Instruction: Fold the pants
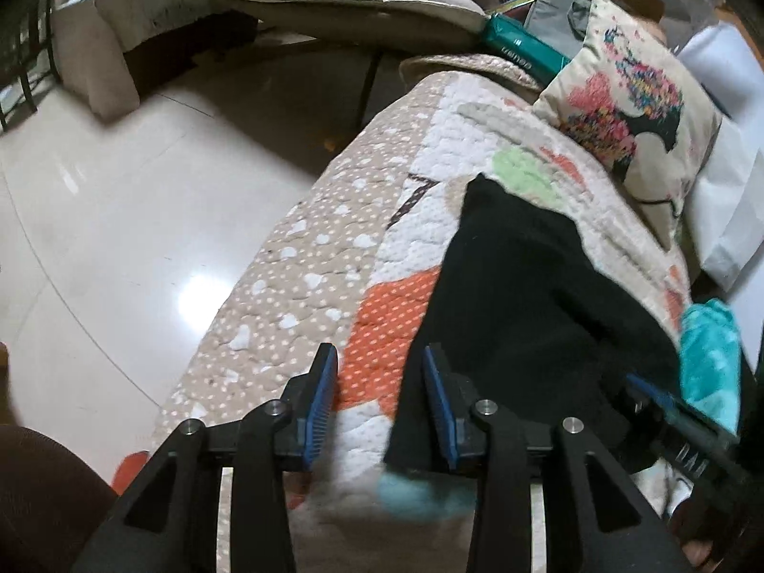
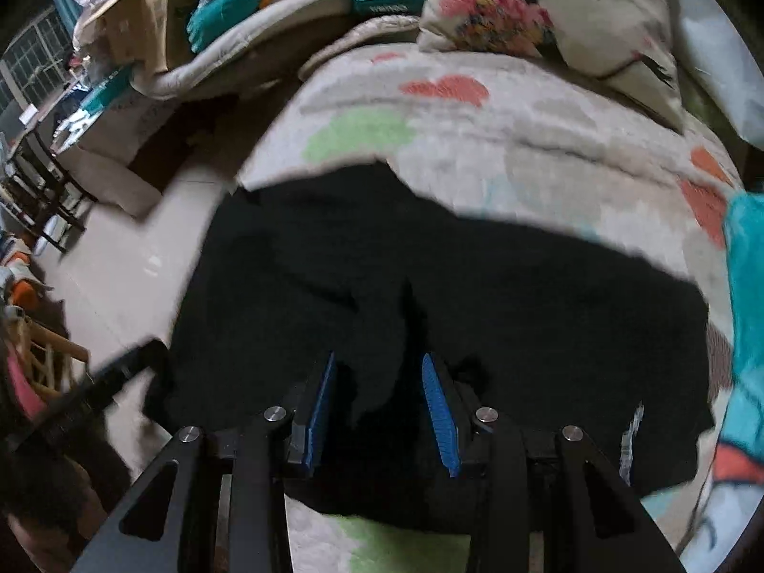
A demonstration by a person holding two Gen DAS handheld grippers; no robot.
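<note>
We see our left hand-held gripper hovering low with its jaws apart and empty, over the quilt at the left edge of the black pants. Our right hand-held gripper is likewise spread wide, with a raised fold of the pants between its blue pads, not pinched. The pants lie on the quilted bed below a printed pillow, their folds lost in blur and blackness.
</note>
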